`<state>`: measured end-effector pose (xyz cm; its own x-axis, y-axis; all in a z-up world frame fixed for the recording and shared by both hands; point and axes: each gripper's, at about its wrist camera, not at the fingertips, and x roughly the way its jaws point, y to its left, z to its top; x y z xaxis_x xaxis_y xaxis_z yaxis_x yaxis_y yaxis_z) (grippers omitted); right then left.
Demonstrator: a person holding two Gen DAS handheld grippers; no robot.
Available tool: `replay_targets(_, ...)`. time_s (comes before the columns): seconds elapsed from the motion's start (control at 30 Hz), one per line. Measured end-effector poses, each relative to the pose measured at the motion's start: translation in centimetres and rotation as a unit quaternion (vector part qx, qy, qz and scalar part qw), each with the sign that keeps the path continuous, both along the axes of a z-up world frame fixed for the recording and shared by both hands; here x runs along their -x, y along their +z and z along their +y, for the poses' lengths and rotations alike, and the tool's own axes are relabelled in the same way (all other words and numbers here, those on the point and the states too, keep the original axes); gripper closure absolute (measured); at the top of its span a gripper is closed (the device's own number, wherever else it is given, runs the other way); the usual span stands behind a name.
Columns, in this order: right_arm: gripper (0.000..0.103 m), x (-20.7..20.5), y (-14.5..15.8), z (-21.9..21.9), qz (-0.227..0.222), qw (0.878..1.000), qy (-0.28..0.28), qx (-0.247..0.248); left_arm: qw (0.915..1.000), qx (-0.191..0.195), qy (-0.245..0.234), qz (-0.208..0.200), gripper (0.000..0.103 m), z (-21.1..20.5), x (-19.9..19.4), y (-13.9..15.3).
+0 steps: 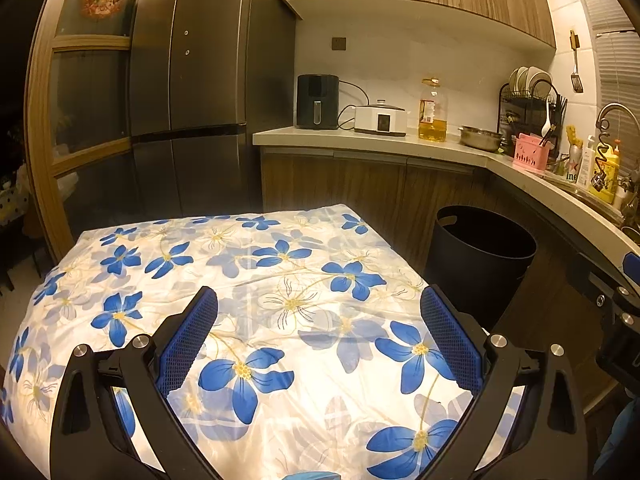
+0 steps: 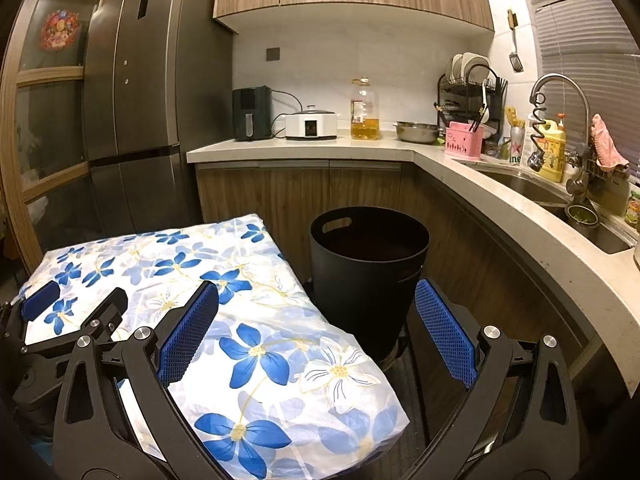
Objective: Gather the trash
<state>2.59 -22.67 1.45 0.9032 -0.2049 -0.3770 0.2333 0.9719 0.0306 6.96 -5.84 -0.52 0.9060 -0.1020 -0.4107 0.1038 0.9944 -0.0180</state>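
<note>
A black round bin (image 1: 482, 256) with handle cut-outs stands on the floor to the right of a table with a white cloth printed with blue flowers (image 1: 256, 276). My left gripper (image 1: 318, 306) hovers open above the cloth, nothing between its blue pads. My right gripper (image 2: 316, 300) is open too, over the table's right edge (image 2: 304, 312) and just in front of the bin (image 2: 366, 268), whose inside looks dark. The left gripper (image 2: 72, 304) shows at the left of the right wrist view, over the cloth. No loose trash shows on the cloth.
A kitchen counter (image 2: 400, 148) wraps around behind and right of the bin, carrying an air fryer (image 2: 252, 114), a cooker, an oil bottle (image 2: 364, 110), a steel bowl, a dish rack and a sink with tap (image 2: 560, 92). A tall grey fridge (image 1: 192, 80) stands behind the table.
</note>
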Motion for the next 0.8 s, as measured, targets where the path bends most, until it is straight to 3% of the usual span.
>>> replay_targets(0.8, 0.006, 0.54, 0.81, 0.42, -0.007, 1.000, -0.004, 0.000, 1.0000, 0.005, -0.005, -0.004, 0.006, 0.13, 0.58, 0.32)
